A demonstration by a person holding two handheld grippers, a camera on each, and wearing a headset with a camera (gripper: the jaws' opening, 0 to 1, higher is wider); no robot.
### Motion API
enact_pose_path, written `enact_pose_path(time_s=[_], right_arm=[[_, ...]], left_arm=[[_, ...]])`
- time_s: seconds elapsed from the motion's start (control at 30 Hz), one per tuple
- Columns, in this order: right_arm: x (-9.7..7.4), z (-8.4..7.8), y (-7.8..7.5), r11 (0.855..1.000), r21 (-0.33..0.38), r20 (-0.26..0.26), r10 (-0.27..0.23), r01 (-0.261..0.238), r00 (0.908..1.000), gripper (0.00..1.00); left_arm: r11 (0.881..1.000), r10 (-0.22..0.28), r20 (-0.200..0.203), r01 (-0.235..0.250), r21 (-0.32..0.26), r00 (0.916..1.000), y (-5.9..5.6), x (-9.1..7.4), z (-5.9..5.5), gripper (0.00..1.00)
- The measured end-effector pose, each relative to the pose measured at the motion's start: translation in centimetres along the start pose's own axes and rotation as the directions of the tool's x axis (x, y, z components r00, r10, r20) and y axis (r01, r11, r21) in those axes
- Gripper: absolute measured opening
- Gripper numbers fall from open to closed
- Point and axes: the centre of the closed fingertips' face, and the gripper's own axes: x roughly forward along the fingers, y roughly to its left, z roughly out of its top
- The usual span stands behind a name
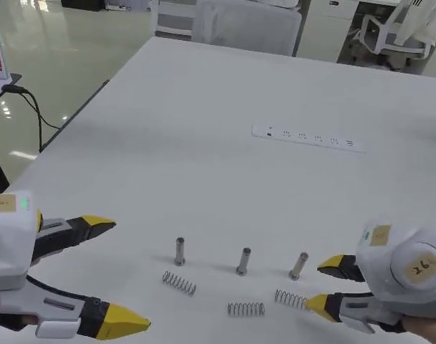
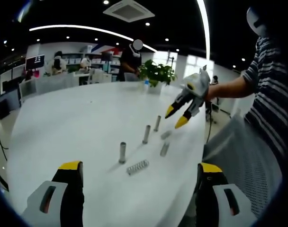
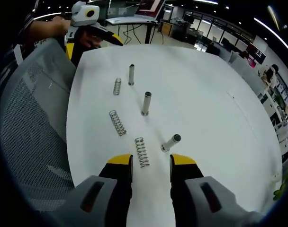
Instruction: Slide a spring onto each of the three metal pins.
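Yellow-tipped right gripper, jaws partly apart, has the end spring just before its tips in the head view. Left gripper view: left gripper spread wide, well apart from it. Right gripper view: the spring's length runs along the jaws.

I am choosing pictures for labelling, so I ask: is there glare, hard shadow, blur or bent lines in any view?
Head view: soft even light, pins and springs sharp, with faint shadows on the white table; bright reflections on the floor. Left gripper view: fisheye bends the ceiling light strip and the table edge. Right gripper view: same bending, springs crisp.
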Motion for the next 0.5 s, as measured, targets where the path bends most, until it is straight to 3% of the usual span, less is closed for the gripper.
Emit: enact_pose_path(time_s=[0.5], right_arm=[[2.2,-0.6,1.2,0.995,-0.068,-0.045,0.074,-0.077,0.9962,0.18]], left_arm=[[1.0,-0.002,0.0,0.002,0.002,1.0,-0.3,-0.1,0.1,0.97]])
